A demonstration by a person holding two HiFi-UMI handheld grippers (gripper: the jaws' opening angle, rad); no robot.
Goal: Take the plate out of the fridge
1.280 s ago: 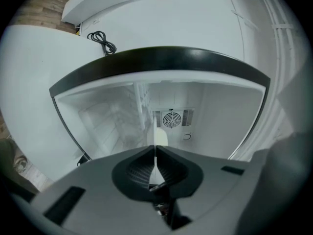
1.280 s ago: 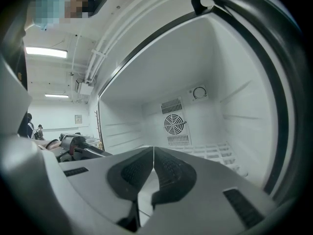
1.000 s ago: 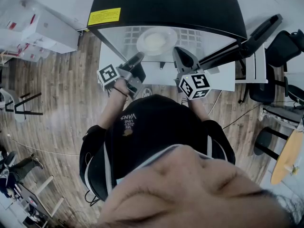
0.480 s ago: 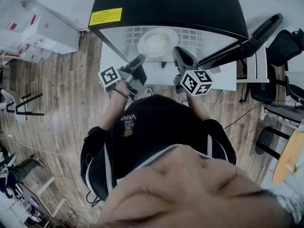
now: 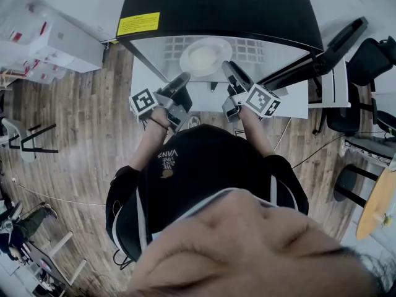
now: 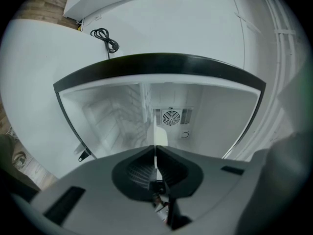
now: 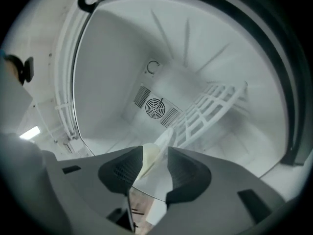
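Note:
A white plate (image 5: pixel 206 54) lies on the glass shelf (image 5: pixel 272 51) inside the open black-topped fridge (image 5: pixel 216 5). My right gripper (image 5: pixel 227 65) reaches in at the plate's right rim. In the right gripper view this gripper (image 7: pixel 155 150) is rolled over and open, its jaws having just been opening. The plate (image 7: pixel 164 137) shows edge-on in the gap, and the pads do not press on it. My left gripper (image 5: pixel 182 78) hovers at the plate's left front, apart from it. The left gripper (image 6: pixel 155 148) is shut on nothing, and the plate (image 6: pixel 160 136) stands edge-on beyond its tips.
The fridge door (image 5: pixel 322 57) swings open to the right. A white wire rack (image 7: pixel 210 106) and a fan grille (image 7: pixel 155 106) line the fridge's inside. Office chairs (image 5: pixel 371 60) stand right; white boxes (image 5: pixel 55 42) sit left on the wooden floor.
The right gripper has rolled, its marker cube turning over, and it has shifted slightly toward the plate's rim. The left gripper has stayed in place.

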